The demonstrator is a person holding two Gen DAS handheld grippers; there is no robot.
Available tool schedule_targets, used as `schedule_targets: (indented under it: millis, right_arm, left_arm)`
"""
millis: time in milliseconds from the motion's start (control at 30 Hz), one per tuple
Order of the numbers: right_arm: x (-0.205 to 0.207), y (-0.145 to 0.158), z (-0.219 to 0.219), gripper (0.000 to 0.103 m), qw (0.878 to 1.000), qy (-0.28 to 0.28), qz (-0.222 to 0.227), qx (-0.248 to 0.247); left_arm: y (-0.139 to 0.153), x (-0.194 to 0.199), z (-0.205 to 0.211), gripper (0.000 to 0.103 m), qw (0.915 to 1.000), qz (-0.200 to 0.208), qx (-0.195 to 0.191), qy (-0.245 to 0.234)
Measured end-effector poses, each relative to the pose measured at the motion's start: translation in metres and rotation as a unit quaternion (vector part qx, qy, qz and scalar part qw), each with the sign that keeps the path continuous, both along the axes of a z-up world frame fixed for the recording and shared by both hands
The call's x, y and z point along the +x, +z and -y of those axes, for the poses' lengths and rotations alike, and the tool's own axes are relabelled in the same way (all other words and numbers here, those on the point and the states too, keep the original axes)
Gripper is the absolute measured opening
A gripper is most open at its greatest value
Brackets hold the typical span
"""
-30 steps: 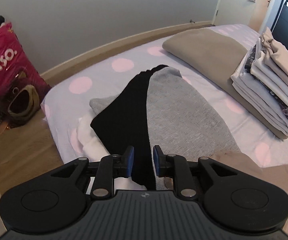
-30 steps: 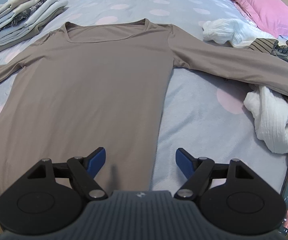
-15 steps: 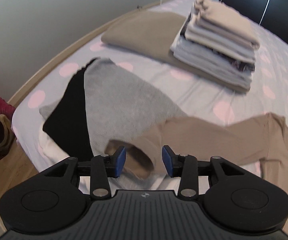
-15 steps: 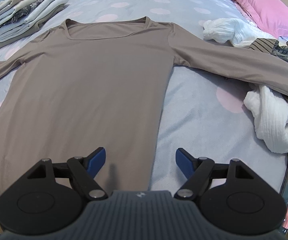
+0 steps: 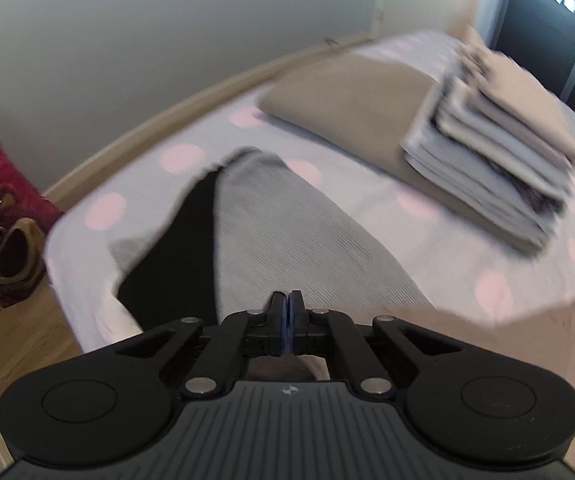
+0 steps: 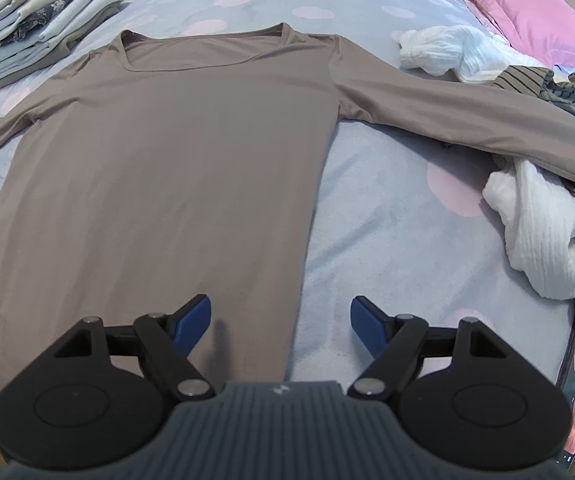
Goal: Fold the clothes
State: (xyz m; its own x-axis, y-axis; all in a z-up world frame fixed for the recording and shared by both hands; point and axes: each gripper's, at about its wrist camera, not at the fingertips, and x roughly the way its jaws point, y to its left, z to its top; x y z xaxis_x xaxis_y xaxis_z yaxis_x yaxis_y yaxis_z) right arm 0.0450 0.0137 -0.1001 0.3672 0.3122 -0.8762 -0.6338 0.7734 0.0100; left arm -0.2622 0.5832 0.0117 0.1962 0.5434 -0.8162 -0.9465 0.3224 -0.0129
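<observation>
A stack of folded clothes (image 6: 43, 20) is seen at the far left of the bed (image 6: 387, 216), set on a tan folded piece. The brown long-sleeved top (image 6: 175, 160) is laid flat, face up, neckline toward the far edge, both sleeves spread sideways; no fold is yet visible in it. Unfolded pieces are heaped at the right edge: a white garment (image 6: 543, 232), another white one (image 6: 443, 52), striped fabric (image 6: 567, 88). By the left edge a grey knit (image 5: 295, 240) and a black piece (image 5: 179, 256) are spread. Judged part-way: one pile made, the top and several pieces left.

The right claw (image 6: 280, 318) is held released, jaws wide, at the near hem, straddling the top's right side edge. The left claw (image 5: 286, 322) is clenched, pads together; brown fabric shows just beneath and to its right, but whether the sleeve cuff is pinched cannot be told in this blurred view.
</observation>
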Motion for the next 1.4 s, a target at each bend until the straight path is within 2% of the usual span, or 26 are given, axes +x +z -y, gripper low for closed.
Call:
schedule_targets:
  millis: [67,233,300,333,367,467,500,567,633,700,800,867,1000,1100,1267,1400]
  right_arm:
    - [0.001,-0.002,-0.001,0.079,1.0,0.001,-0.002,-0.004]
    - [0.002,-0.008,-0.004,0.079,1.0,0.006,-0.003,-0.016]
    - [0.002,-0.01,-0.003,0.079,1.0,0.004,-0.003,-0.02]
    - [0.003,-0.01,-0.003,0.079,1.0,0.003,-0.005,-0.02]
    - [0.003,-0.011,-0.003,0.079,1.0,0.002,-0.006,-0.02]
    - [0.004,-0.011,-0.003,0.079,1.0,0.002,-0.005,-0.019]
    - [0.004,-0.01,-0.002,0.079,1.0,0.001,-0.005,-0.018]
    - [0.005,-0.009,-0.001,0.079,1.0,-0.002,-0.005,-0.015]
    - [0.005,-0.008,0.0,0.079,1.0,-0.001,-0.007,-0.014]
    - [0.004,-0.007,0.001,0.079,1.0,0.002,-0.009,-0.013]
    - [0.0,-0.005,0.003,0.079,1.0,0.013,-0.015,-0.013]
    - [-0.003,-0.003,0.004,0.079,0.999,0.021,-0.019,-0.014]
    - [-0.011,0.001,0.006,0.079,0.999,0.037,-0.016,-0.016]
    - [-0.009,0.01,0.012,0.079,0.999,0.032,-0.008,-0.01]
    - [0.012,0.035,0.035,0.079,1.0,-0.007,0.01,0.009]
    - [0.041,0.063,0.065,0.079,0.998,-0.055,0.033,0.021]
  left_arm:
    - [0.0,-0.007,-0.01,0.0,0.9998,0.005,0.003,0.017]
    - [-0.013,-0.009,-0.026,0.001,0.9992,-0.029,-0.009,0.025]
    - [-0.016,-0.01,-0.027,0.011,0.999,-0.032,-0.01,0.029]
    - [-0.018,-0.011,-0.028,0.023,0.9989,-0.032,-0.01,0.032]
    - [-0.019,-0.012,-0.028,0.03,0.9989,-0.031,-0.011,0.034]
    - [-0.015,-0.013,-0.021,0.031,0.9985,-0.039,0.005,0.039]
    - [-0.012,-0.012,-0.015,0.033,0.9985,-0.041,0.013,0.034]
    - [-0.004,-0.009,-0.002,0.05,0.9986,-0.041,0.028,0.019]
    - [0.002,-0.003,0.014,0.05,0.9991,-0.031,0.024,-0.018]
    - [0.006,0.006,0.033,0.046,0.9976,-0.02,0.0,-0.066]
    - [0.005,0.025,0.066,0.045,0.9879,-0.008,-0.045,-0.148]
    - [-0.002,0.038,0.092,0.045,0.979,-0.012,-0.056,-0.196]
    - [-0.017,0.065,0.145,0.045,0.9539,-0.018,-0.077,-0.29]
    - [-0.027,0.085,0.173,0.045,0.9388,-0.009,-0.088,-0.333]
    - [-0.032,0.114,0.2,0.045,0.9285,0.007,-0.075,-0.364]
    - [-0.028,0.126,0.21,0.045,0.9284,0.015,-0.063,-0.366]
